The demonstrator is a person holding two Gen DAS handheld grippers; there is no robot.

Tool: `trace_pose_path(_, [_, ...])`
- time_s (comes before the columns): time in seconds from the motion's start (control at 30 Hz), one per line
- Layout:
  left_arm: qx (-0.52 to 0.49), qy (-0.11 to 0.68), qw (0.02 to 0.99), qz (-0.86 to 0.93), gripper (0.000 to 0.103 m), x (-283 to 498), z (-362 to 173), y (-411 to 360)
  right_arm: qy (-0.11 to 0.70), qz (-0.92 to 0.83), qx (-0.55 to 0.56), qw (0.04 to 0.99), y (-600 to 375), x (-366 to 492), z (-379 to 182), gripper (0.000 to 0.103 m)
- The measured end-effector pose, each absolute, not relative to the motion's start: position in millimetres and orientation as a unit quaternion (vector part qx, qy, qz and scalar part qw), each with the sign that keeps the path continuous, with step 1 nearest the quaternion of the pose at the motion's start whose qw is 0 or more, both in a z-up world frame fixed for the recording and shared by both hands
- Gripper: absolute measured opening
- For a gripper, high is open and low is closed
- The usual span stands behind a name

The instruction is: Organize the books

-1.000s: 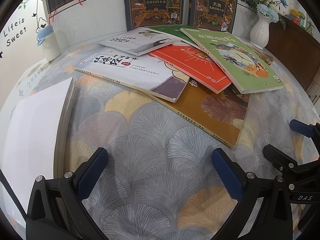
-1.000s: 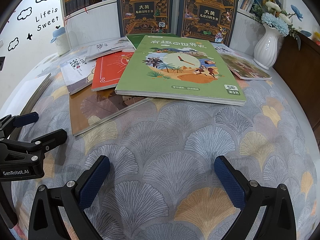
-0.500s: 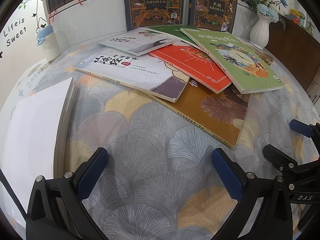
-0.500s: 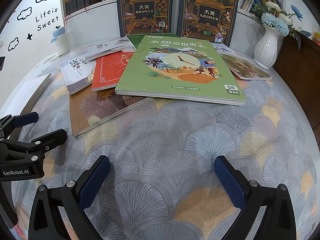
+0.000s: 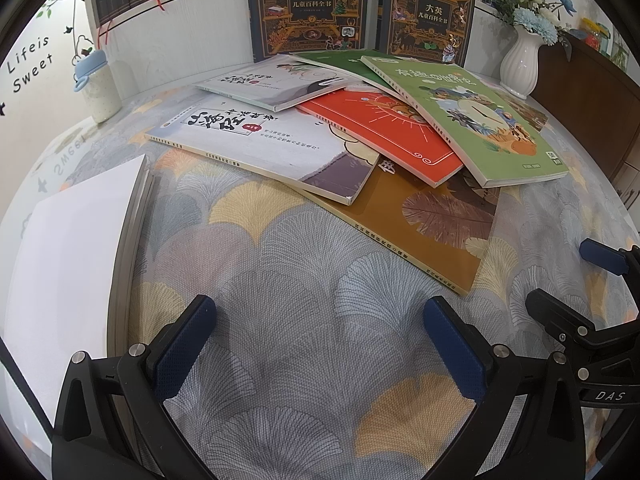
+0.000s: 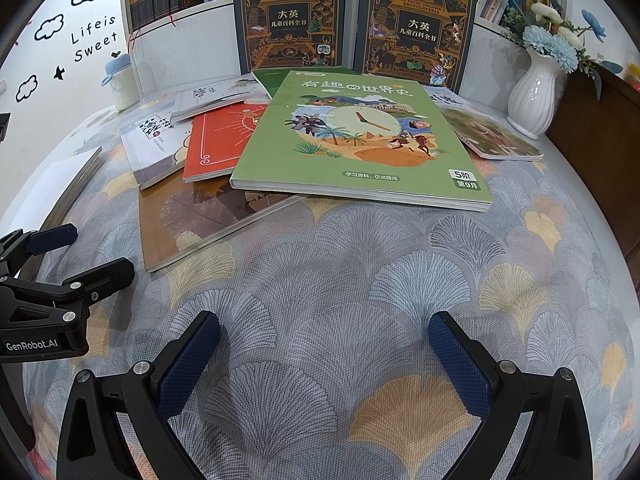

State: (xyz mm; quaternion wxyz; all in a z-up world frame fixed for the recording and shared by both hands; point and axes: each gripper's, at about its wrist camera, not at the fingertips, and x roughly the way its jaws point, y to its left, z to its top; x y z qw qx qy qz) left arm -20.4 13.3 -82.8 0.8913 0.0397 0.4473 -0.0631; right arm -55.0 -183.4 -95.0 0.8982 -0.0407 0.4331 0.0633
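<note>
Several books lie fanned in a loose overlapping pile on the patterned tablecloth [image 5: 304, 272]. A green book [image 6: 356, 140] tops the pile, over an orange-red book [image 5: 384, 132], a white-grey book [image 5: 264, 148] and a brown leaf-cover book [image 5: 432, 220] at the bottom. A smaller grey book [image 5: 272, 84] lies behind them. A white book [image 5: 68, 248] lies apart at the left. My left gripper [image 5: 316, 340] hovers open over bare cloth in front of the pile. My right gripper [image 6: 324, 348] is open too, nearer than the green book, holding nothing.
Two dark encyclopedia volumes [image 6: 290, 20] [image 6: 416, 28] stand upright against the shelf behind the pile. A white vase with blue flowers [image 6: 534, 96] stands at the back right, a pale cup with a blue lid [image 5: 98, 88] at the back left. A dark cabinet [image 6: 596, 140] borders the right.
</note>
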Motion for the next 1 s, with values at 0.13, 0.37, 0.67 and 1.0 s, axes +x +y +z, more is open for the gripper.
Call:
trace_pose_path(0.13, [0.04,0.447,0.891,-0.063,0.103,-20.7,-82.8,13.6,0.437,0.068,-0.04,0.896,-182.6,-49.9,-95.4,0.103])
trace_pose_path(0.37, [0.028,0.463,0.885,-0.042,0.103,-17.6,-83.7,11.8,0.436,0.075,-0.035,0.896,-184.4,-50.2,-95.1,0.103])
trace_pose_path(0.67, [-0.03,0.507,0.856,-0.097,0.096,7.5,-45.4,8.9,0.527,0.146,-0.061,0.835,-189.8,-23.6,-87.6,0.103])
trace_pose_path(1.0, [-0.073,0.511,0.846,-0.13,0.045,98.8,-37.2,-25.4,0.481,0.197,0.094,0.849,-284.6,63.3,-18.3,0.097])
